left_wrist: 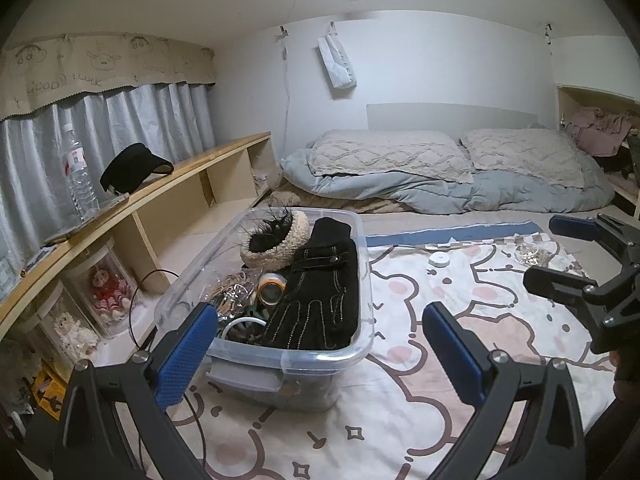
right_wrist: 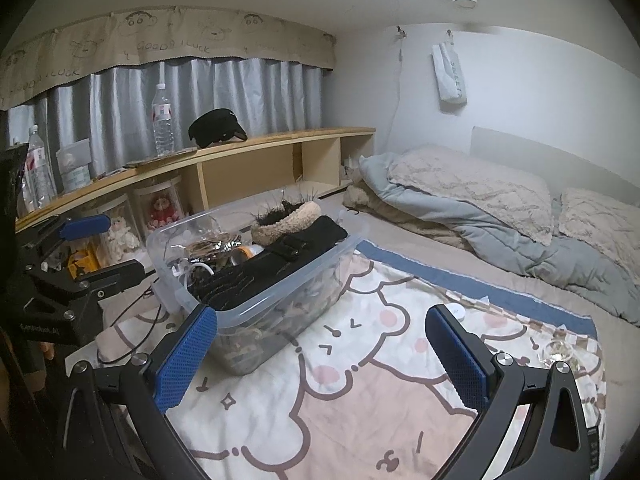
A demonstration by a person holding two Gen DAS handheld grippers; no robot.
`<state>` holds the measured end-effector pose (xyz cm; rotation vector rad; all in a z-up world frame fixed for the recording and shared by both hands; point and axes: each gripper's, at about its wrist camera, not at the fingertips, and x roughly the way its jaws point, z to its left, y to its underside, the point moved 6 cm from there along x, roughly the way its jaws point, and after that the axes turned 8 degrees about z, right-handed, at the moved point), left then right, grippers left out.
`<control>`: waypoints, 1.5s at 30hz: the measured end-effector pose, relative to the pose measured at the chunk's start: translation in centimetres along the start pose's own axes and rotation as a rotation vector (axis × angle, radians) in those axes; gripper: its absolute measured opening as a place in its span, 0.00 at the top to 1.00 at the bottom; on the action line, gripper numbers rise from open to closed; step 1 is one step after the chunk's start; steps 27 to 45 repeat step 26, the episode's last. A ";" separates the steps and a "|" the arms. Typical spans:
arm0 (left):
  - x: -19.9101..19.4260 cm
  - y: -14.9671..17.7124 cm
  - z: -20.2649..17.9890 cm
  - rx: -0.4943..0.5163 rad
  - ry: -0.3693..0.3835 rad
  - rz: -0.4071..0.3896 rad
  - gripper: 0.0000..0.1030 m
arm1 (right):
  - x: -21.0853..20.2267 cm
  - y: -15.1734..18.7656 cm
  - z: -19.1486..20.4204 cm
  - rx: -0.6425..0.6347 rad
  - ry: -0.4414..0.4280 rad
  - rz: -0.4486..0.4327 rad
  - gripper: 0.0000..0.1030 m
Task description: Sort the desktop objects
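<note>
Left gripper (left_wrist: pixel 320 344) and right gripper (right_wrist: pixel 320 350) both empty, blue fingers (left_wrist: pixel 186 356) spread wide, hovering over the cartoon blanket (right_wrist: pixel 340 412) on the bed. Just ahead, clear plastic bin (left_wrist: pixel 320 356) already well filled: black glove (left_wrist: pixel 320 300), fuzzy cream hat (left_wrist: pixel 276 240), tape roll (left_wrist: pixel 271 287), a tangle of cords. Still loose on the blanket, well apart from the bin: small white round case (left_wrist: pixel 441 259) and a clear glittery bundle (left_wrist: pixel 532 255). Judged mostly done, with those two strays left to collect
</note>
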<state>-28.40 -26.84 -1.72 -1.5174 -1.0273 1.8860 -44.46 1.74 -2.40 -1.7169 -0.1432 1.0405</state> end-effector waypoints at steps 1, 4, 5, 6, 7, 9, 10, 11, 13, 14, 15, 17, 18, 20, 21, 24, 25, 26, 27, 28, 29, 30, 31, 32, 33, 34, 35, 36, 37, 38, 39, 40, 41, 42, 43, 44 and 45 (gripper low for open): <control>0.0 0.0 0.1 -0.003 0.004 0.002 0.00 | 0.0 0.1 0.0 0.000 0.000 0.002 0.00; 0.1 0.1 0.1 -0.001 0.001 0.003 0.00 | 0.1 0.1 0.1 -0.003 0.001 0.007 0.00; 0.1 0.1 0.1 -0.002 0.002 0.004 0.00 | 0.2 0.1 0.1 -0.004 0.001 0.008 0.00; 0.1 0.1 0.0 -0.002 0.001 0.004 0.00 | 0.2 0.1 0.2 -0.005 0.001 0.010 0.00; 0.1 0.1 0.1 -0.001 -0.001 0.006 0.00 | 0.2 0.1 0.2 -0.005 0.000 0.011 0.00; 0.1 0.2 0.1 0.000 -0.001 0.007 0.00 | 0.3 0.1 0.2 -0.005 -0.001 0.012 0.00; 0.1 0.2 0.1 0.000 -0.001 0.007 0.00 | 0.3 0.1 0.2 -0.005 -0.002 0.012 0.00; 0.1 0.2 0.1 0.000 -0.001 0.007 0.00 | 0.3 0.1 0.2 -0.005 -0.002 0.014 0.00; 0.1 0.2 0.1 0.001 -0.001 0.007 0.00 | 0.3 0.2 0.4 -0.005 -0.001 0.015 0.00; 0.1 0.2 0.1 0.001 -0.001 0.008 0.00 | 0.3 0.2 0.4 -0.005 -0.001 0.016 0.00; 0.1 0.2 0.1 0.000 -0.002 0.008 0.00 | 0.3 0.2 0.4 -0.004 -0.001 0.016 0.00; 0.2 0.3 0.1 0.003 -0.001 0.010 0.00 | 0.4 0.2 0.5 -0.004 -0.002 0.017 0.00; 0.2 0.3 0.1 0.003 -0.001 0.010 0.00 | 0.3 0.2 0.5 -0.003 -0.002 0.018 0.00; 0.2 0.4 0.2 0.005 0.000 0.011 0.00 | 0.4 0.3 0.5 -0.001 -0.007 0.020 0.00; 0.2 0.4 0.2 0.006 0.002 0.012 0.00 | 0.4 0.4 0.5 0.000 -0.009 0.021 0.00; 0.3 0.4 0.3 0.006 0.000 0.014 0.00 | 0.5 0.4 0.6 -0.001 -0.008 0.021 0.00; 0.3 0.4 0.3 0.006 -0.001 0.014 0.00 | 0.5 0.4 0.6 0.000 -0.010 0.022 0.00; 0.3 0.4 0.3 0.006 0.000 0.014 0.00 | 0.5 0.4 0.6 0.000 -0.011 0.022 0.00; 0.3 0.4 0.3 0.006 0.000 0.014 0.00 | 0.5 0.4 0.6 0.000 -0.011 0.022 0.00; 0.3 0.4 0.3 0.006 0.000 0.014 0.00 | 0.5 0.4 0.6 0.000 -0.011 0.022 0.00; 0.3 0.4 0.3 0.006 0.000 0.014 0.00 | 0.5 0.4 0.6 0.000 -0.011 0.022 0.00; 0.3 0.4 0.3 0.006 0.000 0.014 0.00 | 0.5 0.4 0.6 0.000 -0.011 0.022 0.00; 0.3 0.4 0.3 0.006 0.000 0.014 0.00 | 0.5 0.4 0.6 0.000 -0.011 0.022 0.00; 0.3 0.4 0.3 0.006 0.000 0.014 0.00 | 0.5 0.4 0.6 0.000 -0.011 0.022 0.00; 0.3 0.4 0.3 0.006 0.000 0.014 0.00 | 0.5 0.4 0.6 0.000 -0.011 0.022 0.00; 0.3 0.4 0.3 0.006 0.000 0.014 0.00 | 0.5 0.4 0.6 0.000 -0.011 0.022 0.00; 0.3 0.4 0.3 0.006 0.000 0.014 0.00 | 0.5 0.4 0.6 0.000 -0.011 0.022 0.00; 0.3 0.4 0.3 0.006 0.000 0.014 0.00 | 0.5 0.4 0.6 0.000 -0.011 0.022 0.00; 0.3 0.4 0.3 0.006 0.000 0.014 0.00 | 0.5 0.4 0.6 0.000 -0.011 0.022 0.00; 0.3 0.4 0.3 0.006 0.000 0.014 0.00 | 0.5 0.4 0.6 0.000 -0.011 0.022 0.00; 0.3 0.4 0.3 0.006 0.000 0.014 0.00 | 0.5 0.4 0.6 0.000 -0.011 0.022 0.00; 0.3 0.4 0.3 0.006 0.000 0.014 0.00 | 0.5 0.4 0.6 0.000 -0.011 0.022 0.00; 0.3 0.4 0.3 0.006 0.000 0.014 0.00 | 0.5 0.4 0.6 0.000 -0.011 0.022 0.00; 0.3 0.4 0.3 0.006 0.000 0.014 0.00 | 0.5 0.4 0.6 0.000 -0.011 0.022 0.00; 0.3 0.4 0.3 0.006 0.000 0.014 0.00 | 0.5 0.4 0.6 0.000 -0.011 0.022 0.00; 0.3 0.4 0.3 0.006 0.000 0.014 0.00 | 0.5 0.4 0.6 0.000 -0.011 0.022 0.00; 0.3 0.4 0.3 0.006 0.000 0.014 0.00 | 0.5 0.4 0.6 0.000 -0.011 0.022 0.00</control>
